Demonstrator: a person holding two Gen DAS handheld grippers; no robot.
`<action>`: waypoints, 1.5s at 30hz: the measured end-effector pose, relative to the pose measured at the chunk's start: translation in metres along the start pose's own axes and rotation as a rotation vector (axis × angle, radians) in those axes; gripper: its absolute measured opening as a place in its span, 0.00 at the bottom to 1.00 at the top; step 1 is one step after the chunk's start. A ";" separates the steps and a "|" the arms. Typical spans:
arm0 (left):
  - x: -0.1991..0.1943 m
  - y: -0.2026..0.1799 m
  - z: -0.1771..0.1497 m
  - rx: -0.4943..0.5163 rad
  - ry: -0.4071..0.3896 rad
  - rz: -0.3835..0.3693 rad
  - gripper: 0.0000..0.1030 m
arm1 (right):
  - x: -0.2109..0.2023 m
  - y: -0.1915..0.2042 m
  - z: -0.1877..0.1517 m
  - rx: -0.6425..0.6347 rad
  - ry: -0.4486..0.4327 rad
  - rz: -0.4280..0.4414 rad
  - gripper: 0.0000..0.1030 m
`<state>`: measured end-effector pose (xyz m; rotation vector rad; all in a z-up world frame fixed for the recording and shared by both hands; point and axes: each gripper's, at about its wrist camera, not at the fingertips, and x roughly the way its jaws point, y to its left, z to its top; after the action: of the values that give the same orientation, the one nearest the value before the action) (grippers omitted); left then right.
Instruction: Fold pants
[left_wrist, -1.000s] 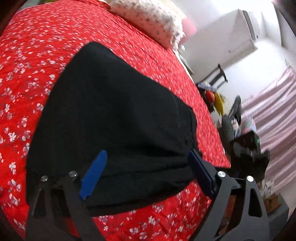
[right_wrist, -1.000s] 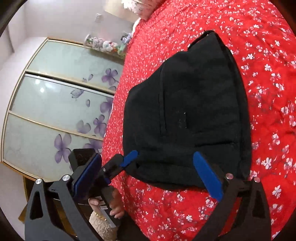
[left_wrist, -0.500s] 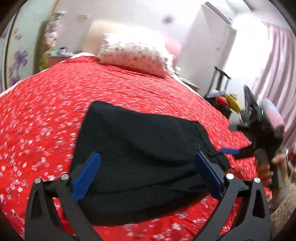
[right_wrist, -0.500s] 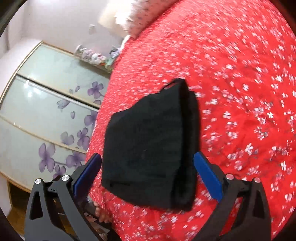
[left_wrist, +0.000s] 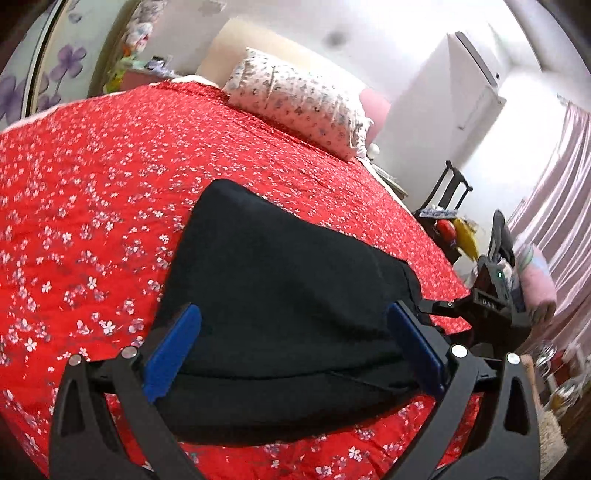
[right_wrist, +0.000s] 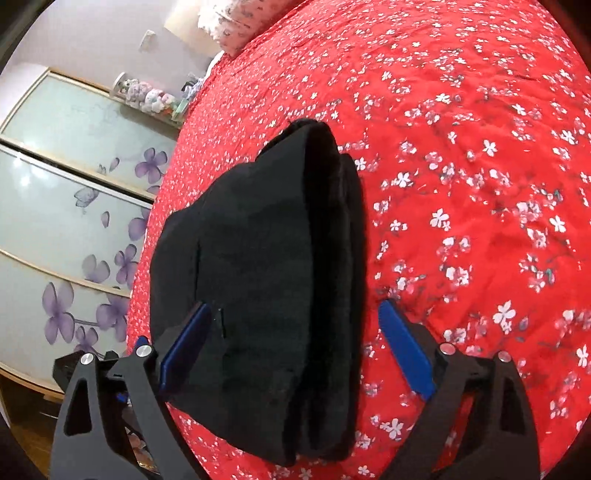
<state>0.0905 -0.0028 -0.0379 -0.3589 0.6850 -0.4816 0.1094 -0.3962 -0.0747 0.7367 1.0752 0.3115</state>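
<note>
Both tongs, left (left_wrist: 291, 345) and right (right_wrist: 295, 343), had pulled back, spread wide and empty; the pants (left_wrist: 284, 295) lay folded near the bed's (left_wrist: 92, 192) edge.

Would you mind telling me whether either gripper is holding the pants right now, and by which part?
Nothing is held: the left gripper and right gripper are open above the folded pants.

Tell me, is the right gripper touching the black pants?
Cannot tell. In the right wrist view the open right gripper overlaps the pants, but neither view shows contact or a gap plainly.
</note>
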 end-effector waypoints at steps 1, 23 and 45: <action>0.002 -0.002 0.000 0.007 0.004 0.003 0.98 | 0.001 0.001 -0.001 -0.004 0.000 -0.005 0.91; 0.010 0.003 -0.003 -0.011 0.033 0.019 0.98 | -0.014 0.039 -0.006 -0.167 -0.017 0.067 0.91; 0.010 0.001 -0.004 -0.007 0.037 0.029 0.98 | -0.025 0.063 -0.017 -0.195 0.065 0.078 0.91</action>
<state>0.0951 -0.0081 -0.0465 -0.3473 0.7269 -0.4587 0.0902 -0.3581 -0.0192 0.5977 1.0621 0.5025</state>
